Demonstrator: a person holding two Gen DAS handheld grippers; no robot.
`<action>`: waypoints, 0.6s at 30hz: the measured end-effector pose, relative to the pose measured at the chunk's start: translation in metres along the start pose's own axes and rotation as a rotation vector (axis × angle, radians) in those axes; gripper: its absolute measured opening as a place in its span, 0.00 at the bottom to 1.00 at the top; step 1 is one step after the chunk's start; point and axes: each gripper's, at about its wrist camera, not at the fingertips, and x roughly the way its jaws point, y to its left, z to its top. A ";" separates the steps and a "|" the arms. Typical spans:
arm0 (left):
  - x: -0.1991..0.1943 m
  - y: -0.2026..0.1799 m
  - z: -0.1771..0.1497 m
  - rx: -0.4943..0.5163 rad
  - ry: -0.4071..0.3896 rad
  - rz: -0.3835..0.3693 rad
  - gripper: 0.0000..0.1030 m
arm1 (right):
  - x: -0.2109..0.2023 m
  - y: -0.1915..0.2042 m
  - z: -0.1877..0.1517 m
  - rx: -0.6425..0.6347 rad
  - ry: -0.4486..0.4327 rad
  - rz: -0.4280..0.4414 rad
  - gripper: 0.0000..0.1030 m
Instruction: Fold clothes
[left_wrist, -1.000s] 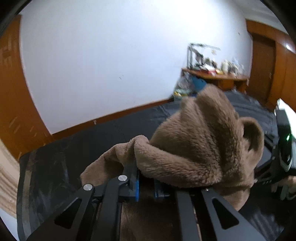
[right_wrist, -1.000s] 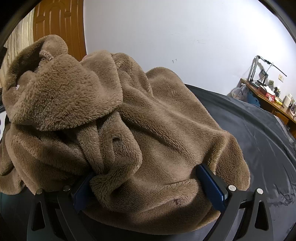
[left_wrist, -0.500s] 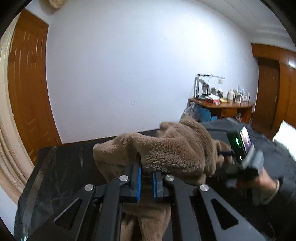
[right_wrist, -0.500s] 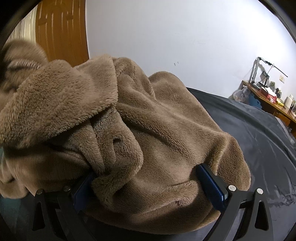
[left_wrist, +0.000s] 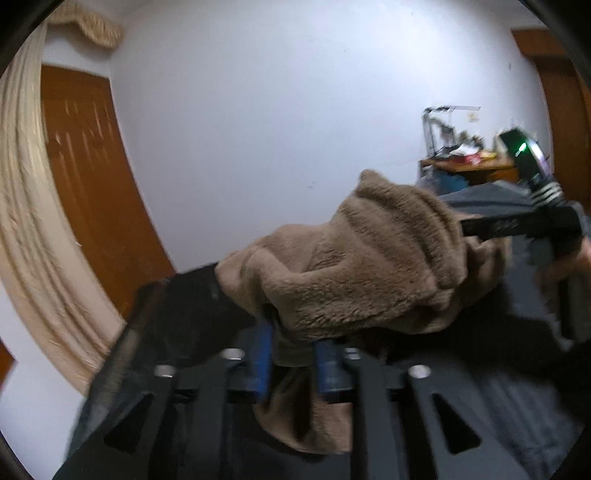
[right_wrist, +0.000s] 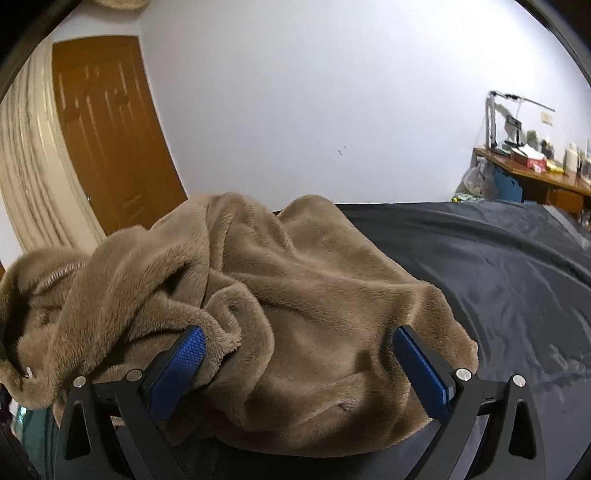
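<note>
Lifting the fluffy brown fleece garment (left_wrist: 362, 266) off the dark grey bed sheet (right_wrist: 498, 258) is the step in hand. My left gripper (left_wrist: 291, 354) is clenched on a fold of the fleece between its blue pads; a flap hangs below the grip. My right gripper (right_wrist: 295, 354) has its blue pads set wide apart with a thick bunch of fleece filling the gap; whether they press it firmly I cannot tell.

Change over the last second: in the left view the garment has stretched out sideways between the two grippers, and the wall now fills more of that view, which suggests my left hand has risen. In the right view the high hump of fleece on the left has dropped and spread lower. I judge this as the garment being opened out ahead of a fold; no fold is made yet.

View differences: only the left view shows the right tool's black body reaching into the fleece at far right. Only the right view shows a zipper strip (right_wrist: 59, 273) at near left.
</note>
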 end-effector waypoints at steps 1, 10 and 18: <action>0.001 -0.003 0.000 0.028 -0.018 0.035 0.60 | 0.002 0.000 0.000 0.002 0.005 -0.003 1.00; 0.001 -0.034 0.015 0.330 -0.177 0.173 0.66 | -0.001 0.001 -0.011 -0.014 0.007 -0.017 1.00; 0.017 -0.046 0.022 0.383 -0.083 -0.063 0.27 | -0.001 -0.003 -0.015 -0.013 0.006 -0.018 1.00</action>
